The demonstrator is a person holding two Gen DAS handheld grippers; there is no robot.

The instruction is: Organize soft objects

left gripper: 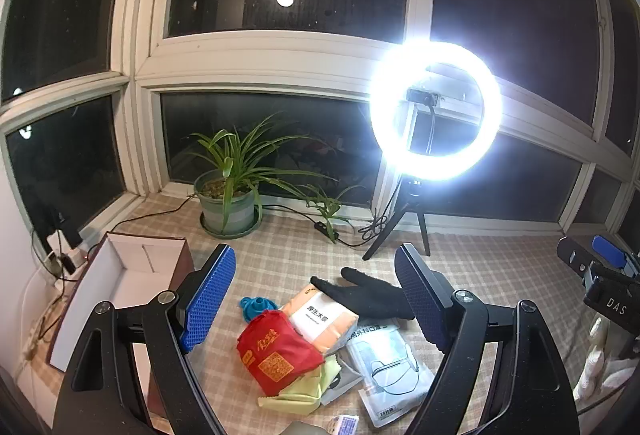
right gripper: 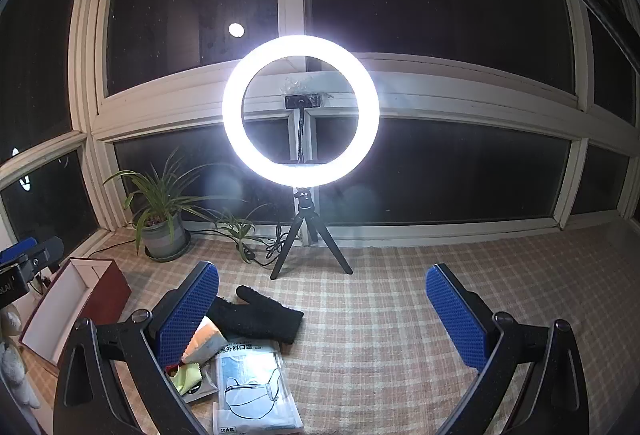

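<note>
A heap of soft things lies on the checked cloth: a black glove [left gripper: 366, 293], a tissue pack [left gripper: 324, 317], a red pouch [left gripper: 276, 353], a yellow-green cloth [left gripper: 304, 391], a bag of face masks [left gripper: 390, 367] and a blue funnel [left gripper: 258, 305]. My left gripper [left gripper: 316, 291] is open and empty above the heap. An open box [left gripper: 120, 283] with a white inside stands to the left. My right gripper [right gripper: 322, 309] is open and empty, right of the glove [right gripper: 256, 315] and mask bag [right gripper: 252, 391]. The box [right gripper: 76, 303] shows at the left.
A lit ring light on a tripod [left gripper: 434, 111] stands at the back, with a potted plant [left gripper: 230, 203] and cables left of it by the window. The ring light [right gripper: 300, 111] and plant [right gripper: 164, 231] also show in the right wrist view. Chargers [left gripper: 60, 251] sit far left.
</note>
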